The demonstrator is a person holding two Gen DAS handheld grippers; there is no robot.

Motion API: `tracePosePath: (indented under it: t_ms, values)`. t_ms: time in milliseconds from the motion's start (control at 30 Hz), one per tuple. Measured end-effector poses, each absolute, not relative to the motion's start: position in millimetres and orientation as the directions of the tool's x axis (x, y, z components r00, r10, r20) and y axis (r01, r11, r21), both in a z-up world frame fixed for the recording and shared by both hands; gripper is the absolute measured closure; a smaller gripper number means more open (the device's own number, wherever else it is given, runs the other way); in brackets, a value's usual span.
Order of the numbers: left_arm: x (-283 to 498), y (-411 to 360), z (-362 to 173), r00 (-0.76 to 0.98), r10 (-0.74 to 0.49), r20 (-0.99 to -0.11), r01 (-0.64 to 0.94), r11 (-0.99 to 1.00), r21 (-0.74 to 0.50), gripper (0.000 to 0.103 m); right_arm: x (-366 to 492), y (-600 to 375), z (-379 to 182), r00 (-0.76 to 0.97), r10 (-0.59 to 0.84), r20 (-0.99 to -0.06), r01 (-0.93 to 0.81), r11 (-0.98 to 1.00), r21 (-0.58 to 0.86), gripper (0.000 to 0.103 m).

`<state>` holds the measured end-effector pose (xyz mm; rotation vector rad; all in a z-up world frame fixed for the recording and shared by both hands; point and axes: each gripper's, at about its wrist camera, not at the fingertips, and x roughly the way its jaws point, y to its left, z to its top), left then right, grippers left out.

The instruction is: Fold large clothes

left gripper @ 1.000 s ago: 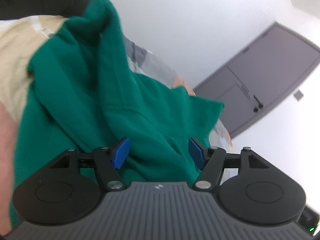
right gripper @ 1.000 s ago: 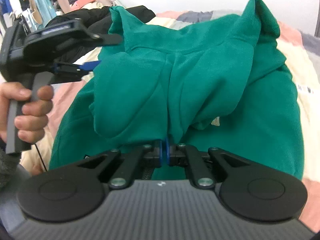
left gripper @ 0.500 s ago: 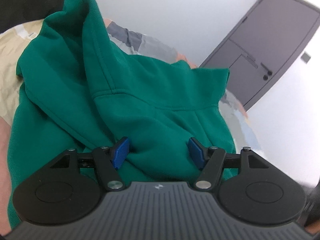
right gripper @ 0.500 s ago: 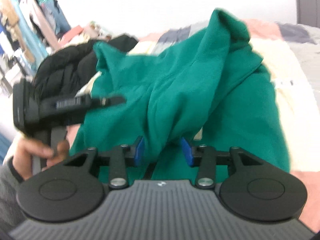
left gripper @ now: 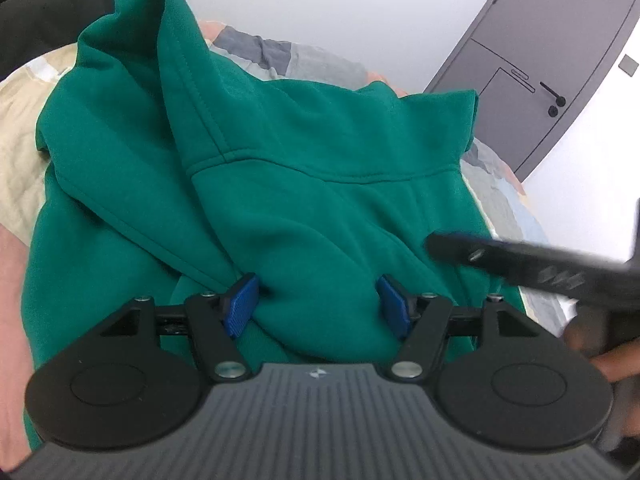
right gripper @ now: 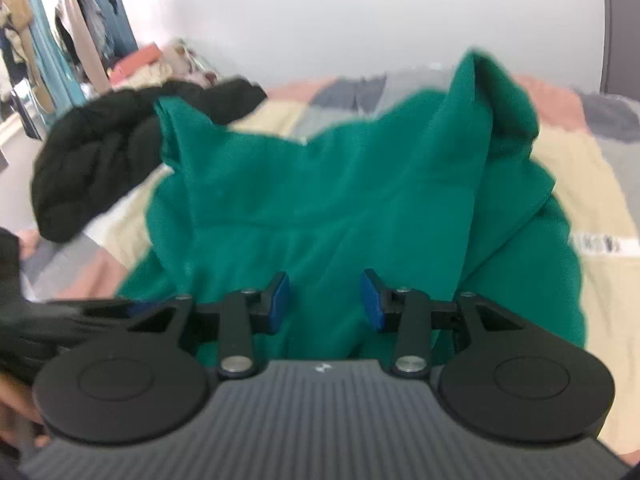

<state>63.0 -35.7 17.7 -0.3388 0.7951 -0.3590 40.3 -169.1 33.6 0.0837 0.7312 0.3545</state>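
Observation:
A green hoodie [left gripper: 304, 184] lies bunched on the patchwork bedspread [left gripper: 20, 160], with one peak of cloth standing up at the far side. My left gripper [left gripper: 318, 306] is open, its blue pads either side of a fold of the green cloth. My right gripper [right gripper: 324, 300] is also open above the hoodie [right gripper: 320, 200], holding nothing. The right gripper shows blurred at the right of the left wrist view [left gripper: 540, 268]. The left gripper shows blurred at the lower left of the right wrist view [right gripper: 60, 320].
A black padded jacket [right gripper: 104, 152] lies on the bed to the left of the hoodie. Clothes hang on a rail [right gripper: 52, 40] at far left. A grey door [left gripper: 560, 60] stands beyond the bed. A white wall is behind.
My right gripper has opened and let go of the green cloth it was shut on. The hoodie has dropped lower onto the bed. The left gripper stayed open.

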Motion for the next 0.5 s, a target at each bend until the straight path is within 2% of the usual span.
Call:
tracePosePath:
  t_ms: [167, 300, 500]
  values:
    - [69, -31, 17, 0.648, -0.456, -0.610, 0.185, 0.871, -0.455, 0.031, 45, -169, 8, 0.691, 0.329, -0.644, -0.293, 0.941, 0.167, 0.061]
    - [72, -20, 24, 0.660, -0.477, -0.580, 0.171, 0.848, -0.502, 0.030, 46, -177, 11, 0.682, 0.359, -0.637, -0.280, 0.933, 0.226, 0.061]
    - [68, 15, 44, 0.747, -0.443, -0.495, 0.126, 0.826, -0.549, 0.028, 39, -188, 23, 0.698, 0.399, -0.595, -0.276, 0.916, 0.291, 0.060]
